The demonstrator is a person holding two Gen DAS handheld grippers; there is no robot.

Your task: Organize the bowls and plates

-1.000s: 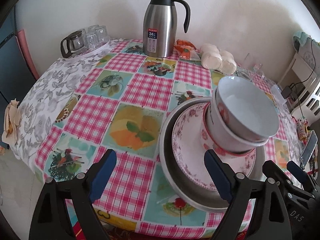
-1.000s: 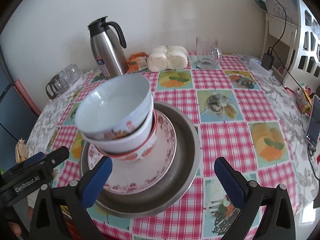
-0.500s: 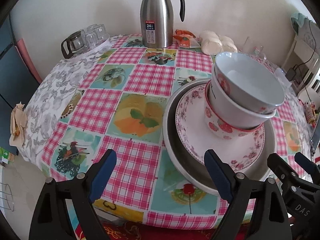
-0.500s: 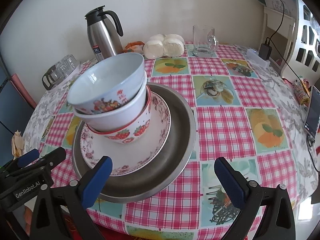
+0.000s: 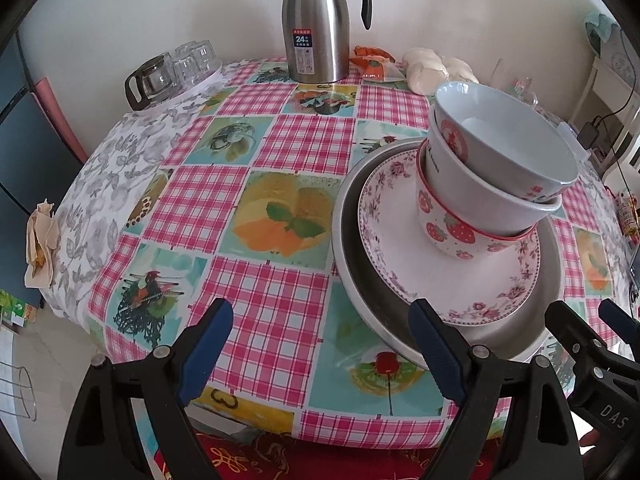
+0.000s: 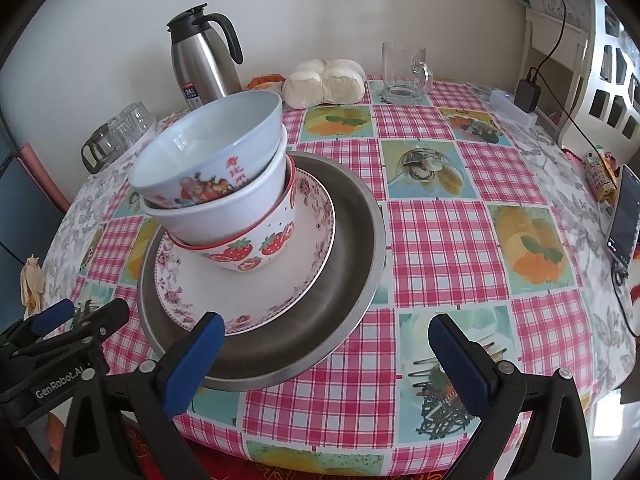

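A steel plate lies on the checked tablecloth near the front edge. A floral plate lies in it. Three nested bowls stand tilted on the floral plate: a strawberry bowl at the bottom, a white bowl in it, a pale blue bowl on top. My left gripper is open and empty, in front of the stack to its left. My right gripper is open and empty, in front of the stack to its right.
A steel thermos jug stands at the back. A glass pot with glasses stands back left. White buns, a glass mug, a phone at the right edge, a shelf unit.
Both grippers have drawn back and away from the table, so the stack and table look smaller and farther. The stack has not moved. Both grippers stay open.
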